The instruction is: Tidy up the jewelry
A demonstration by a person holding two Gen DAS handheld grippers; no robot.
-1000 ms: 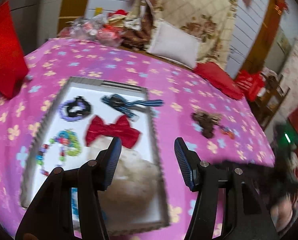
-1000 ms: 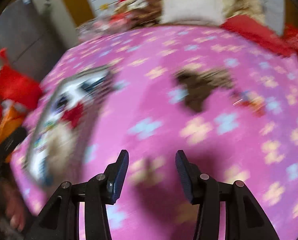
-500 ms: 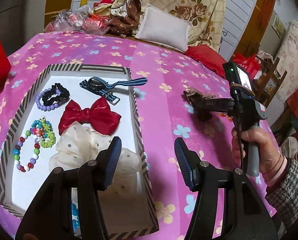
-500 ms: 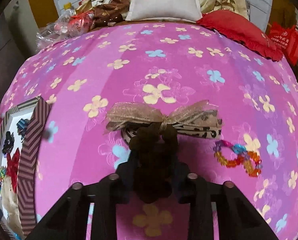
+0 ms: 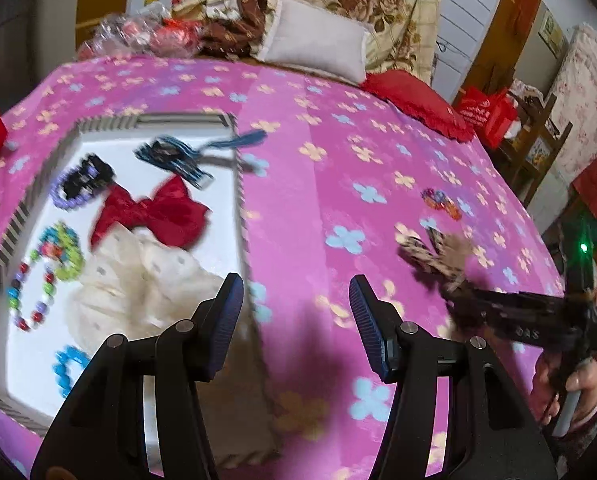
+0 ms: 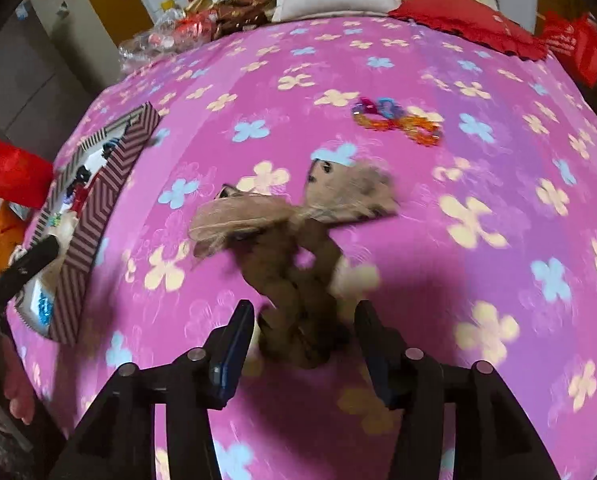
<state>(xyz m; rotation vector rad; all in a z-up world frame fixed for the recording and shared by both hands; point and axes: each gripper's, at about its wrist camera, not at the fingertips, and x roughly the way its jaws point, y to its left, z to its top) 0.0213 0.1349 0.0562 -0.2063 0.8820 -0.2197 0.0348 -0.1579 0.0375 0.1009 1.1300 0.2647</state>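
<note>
Hovering over the tray edge, left tool is spread wide and holds nothing; red bow, white scrunchie and bead bracelets lie inside. Right wrist view: right tool, blurred, has jaws apart around the brown bow, grip unclear. Bead bracelet lies beyond on the pink bed.
</note>
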